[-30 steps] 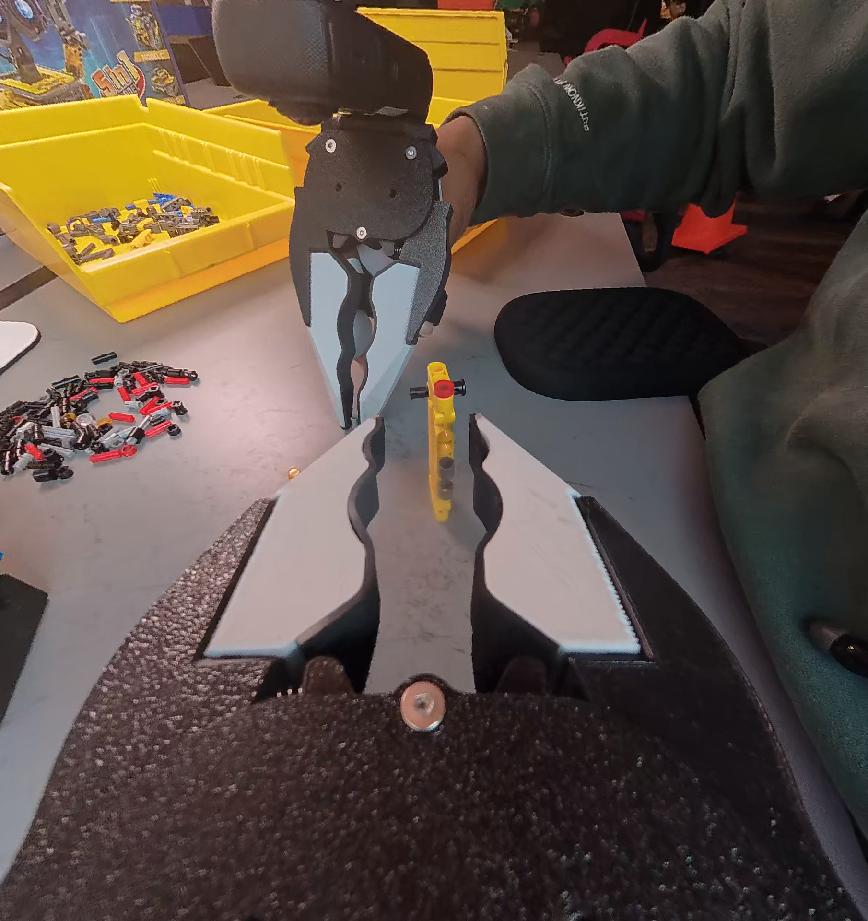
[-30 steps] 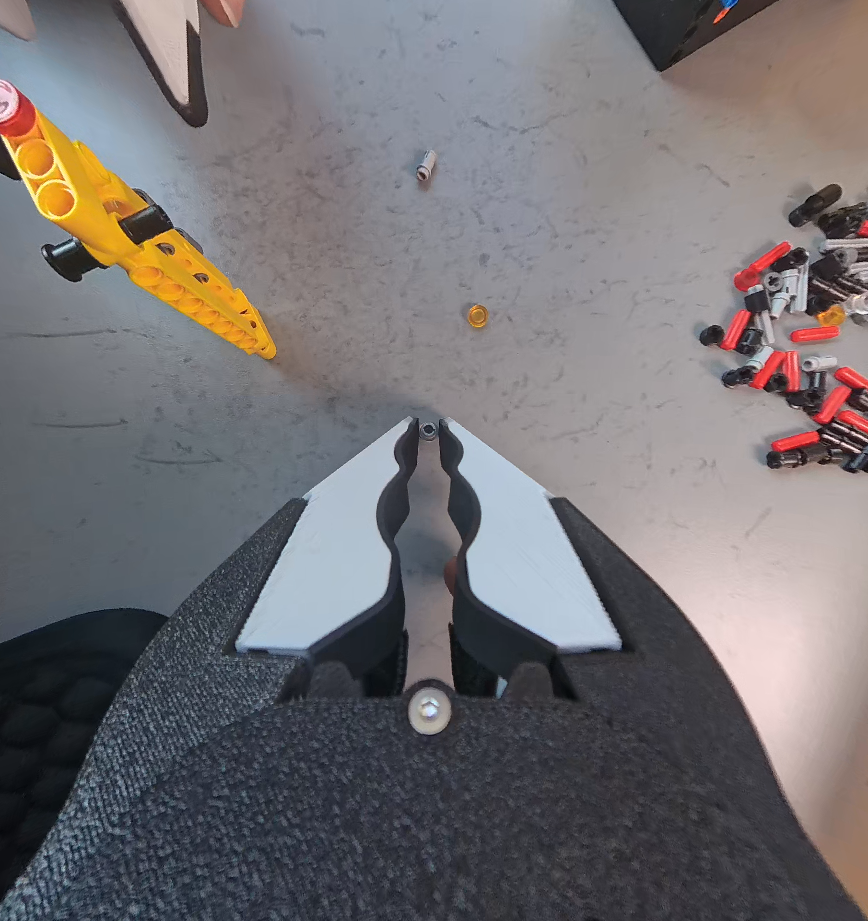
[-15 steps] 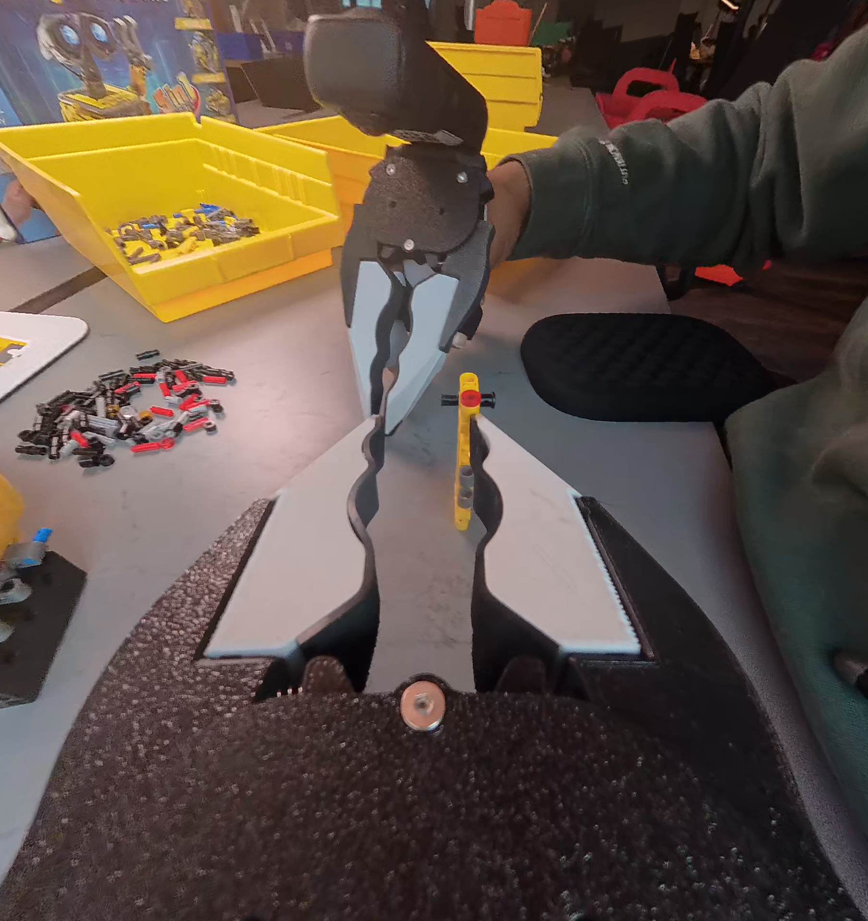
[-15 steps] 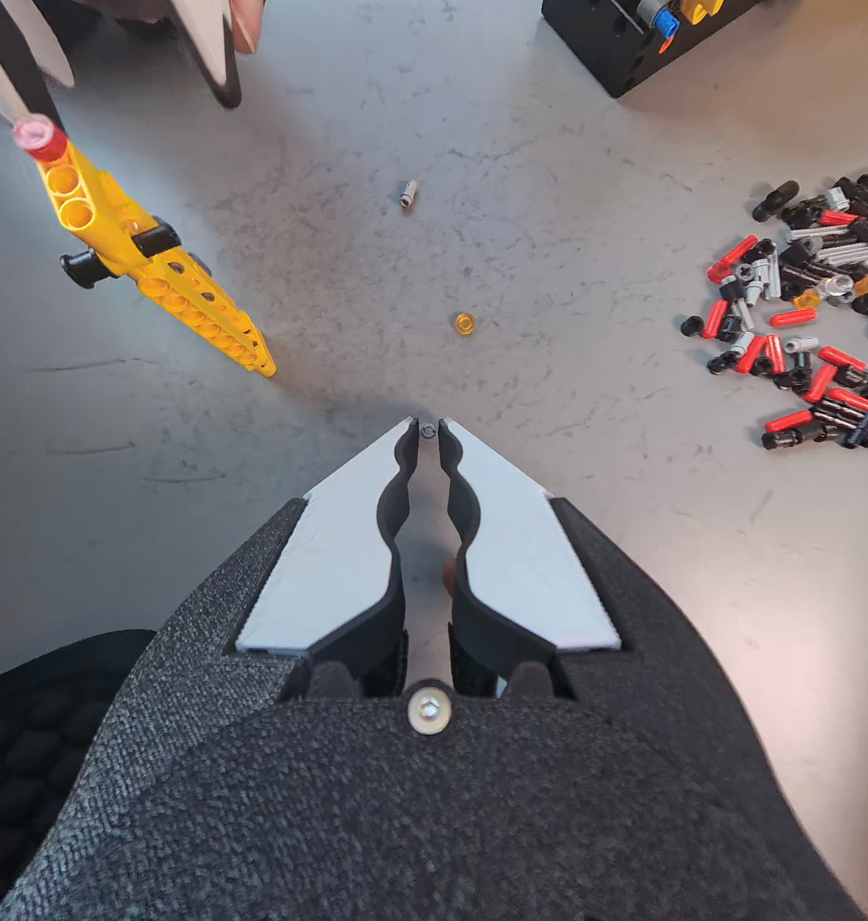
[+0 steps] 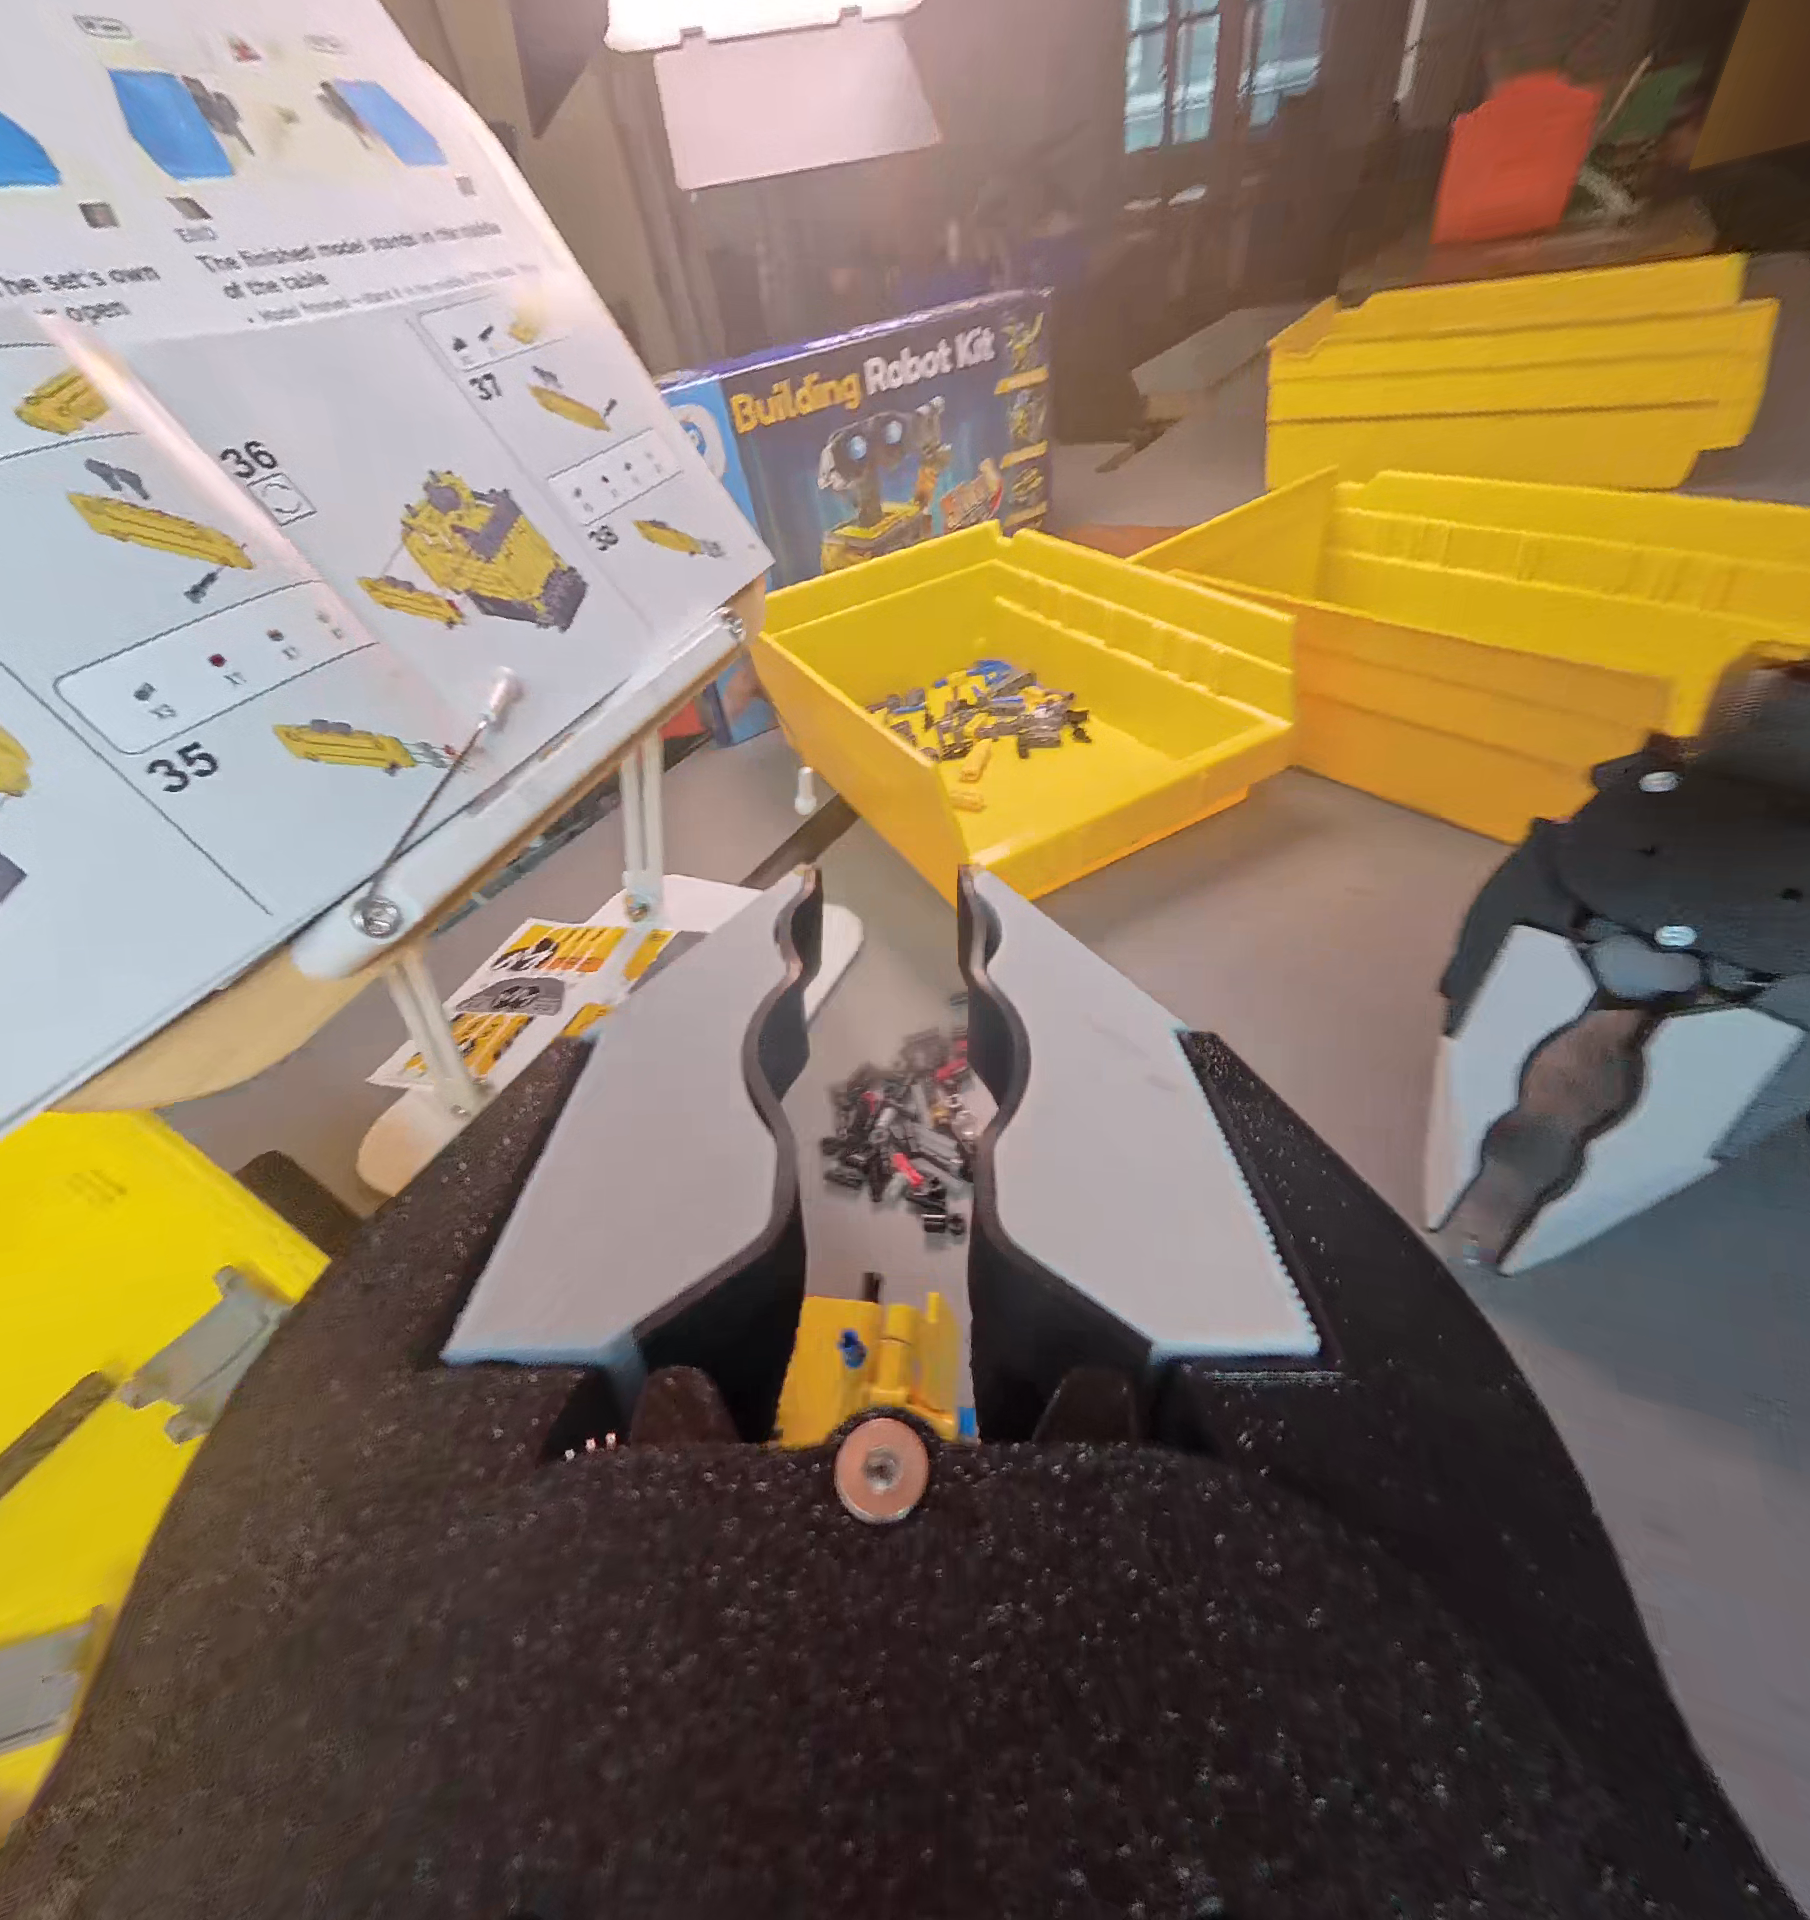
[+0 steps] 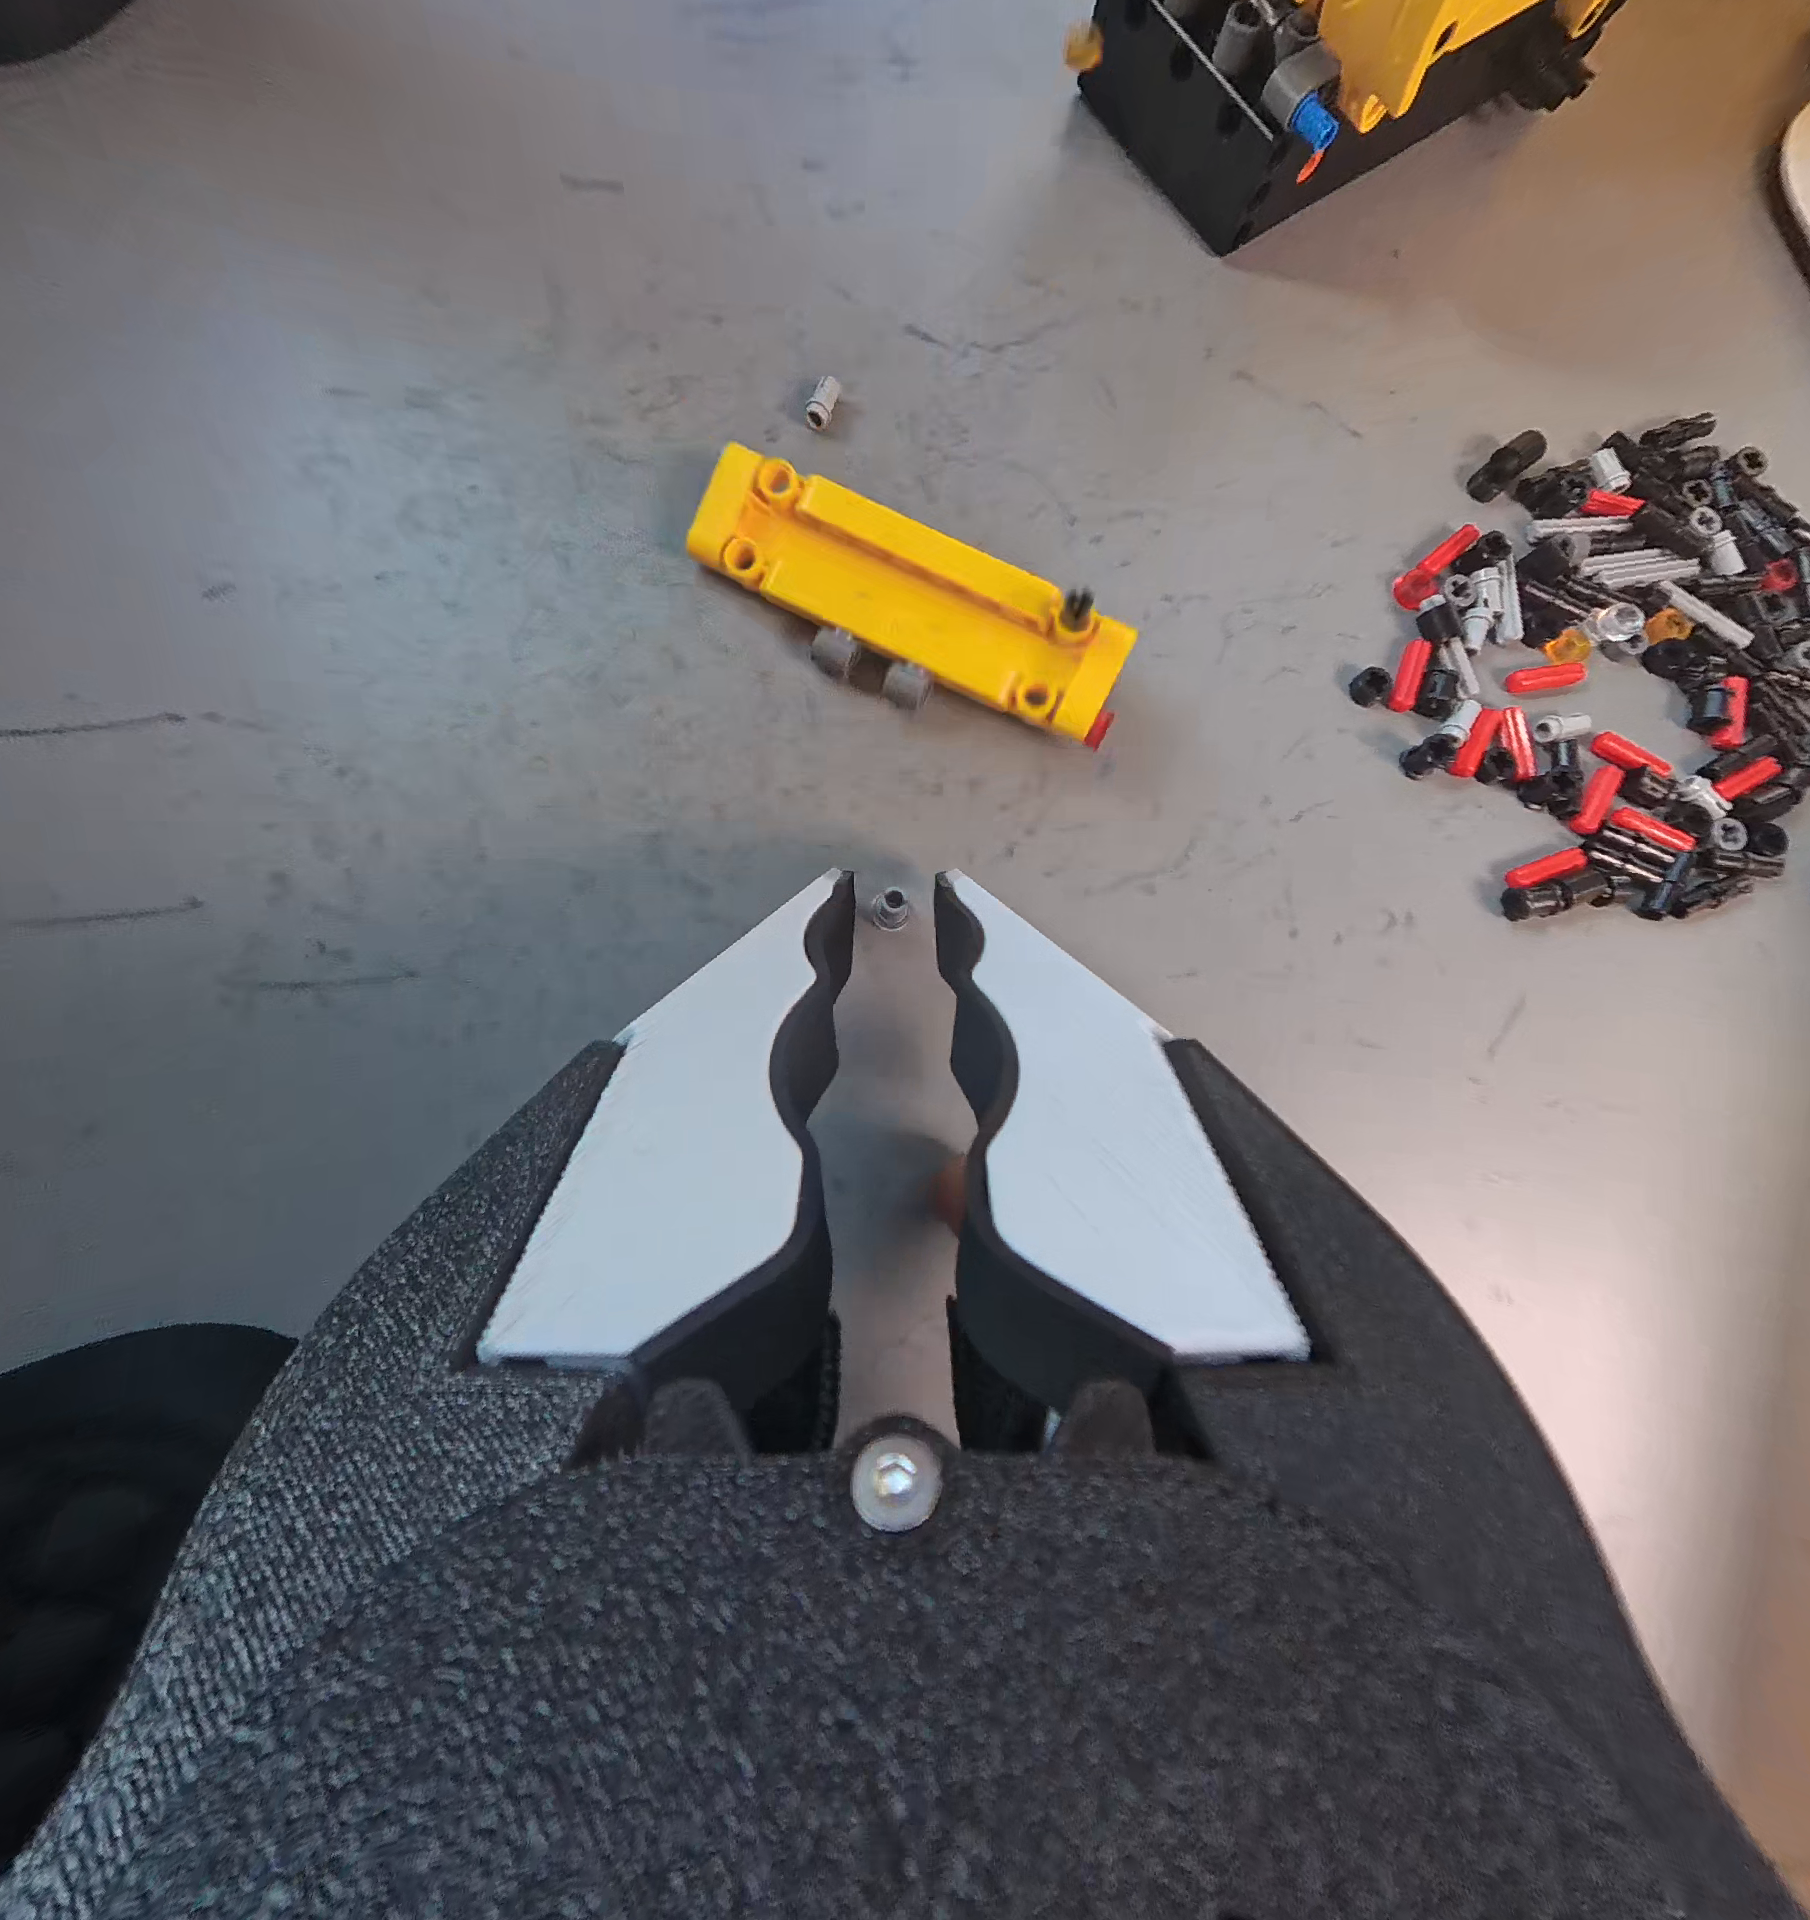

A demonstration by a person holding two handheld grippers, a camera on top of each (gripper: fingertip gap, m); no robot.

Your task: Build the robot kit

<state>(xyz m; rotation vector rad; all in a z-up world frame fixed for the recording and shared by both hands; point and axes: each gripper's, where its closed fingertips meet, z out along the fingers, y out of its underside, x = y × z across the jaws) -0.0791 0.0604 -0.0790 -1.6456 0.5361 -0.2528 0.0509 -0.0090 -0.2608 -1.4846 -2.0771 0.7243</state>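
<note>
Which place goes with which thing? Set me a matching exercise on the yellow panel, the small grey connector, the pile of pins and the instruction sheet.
Things:
1. yellow panel
2. small grey connector
3. pile of pins
4. instruction sheet

Places:
A. held on a tilted stand
B. flat on the table, ahead of the right gripper
C. in the gap at the right gripper's open tips
D. on the table, right of the panel in the right wrist view

Pairs: 1-B; 2-C; 3-D; 4-A
</note>
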